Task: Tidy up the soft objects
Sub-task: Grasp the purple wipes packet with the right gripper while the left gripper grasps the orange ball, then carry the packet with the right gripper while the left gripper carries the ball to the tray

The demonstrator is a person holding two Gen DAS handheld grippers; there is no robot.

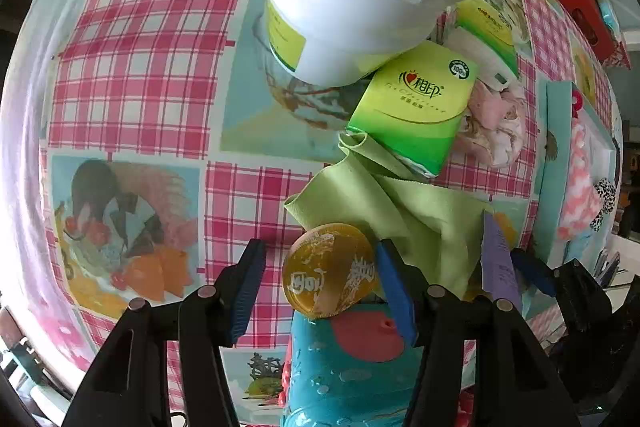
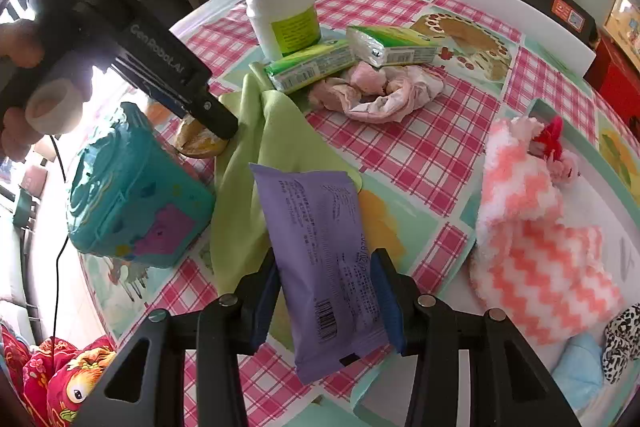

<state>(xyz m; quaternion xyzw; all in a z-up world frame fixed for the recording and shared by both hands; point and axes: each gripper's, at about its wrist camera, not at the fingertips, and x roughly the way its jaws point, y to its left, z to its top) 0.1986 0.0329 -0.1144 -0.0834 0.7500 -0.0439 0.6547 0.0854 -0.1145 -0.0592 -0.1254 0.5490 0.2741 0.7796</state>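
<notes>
My right tool (image 2: pixel 326 301) grips the purple wipes pack (image 2: pixel 320 259); my left tool (image 1: pixel 316 289) stands released around a gold disc (image 1: pixel 328 273).

The disc rests on the teal box (image 1: pixel 348 367), touching only the right pad; if I close off-centre it may skid off the lid, and it looks hard rather than soft; the slick pack, pinched low, could slide from my right tool over the counter (image 2: pixel 420 151); I count two green tissue packs (image 2: pixel 308 67) at 12 o'clock, one white bottle (image 2: pixel 280 7), one green cloth (image 2: pixel 264 155), one crumpled pink rag (image 2: pixel 376 91), and one chevron fleece (image 2: pixel 536 247) in the tray at 3 o'clock.
</notes>
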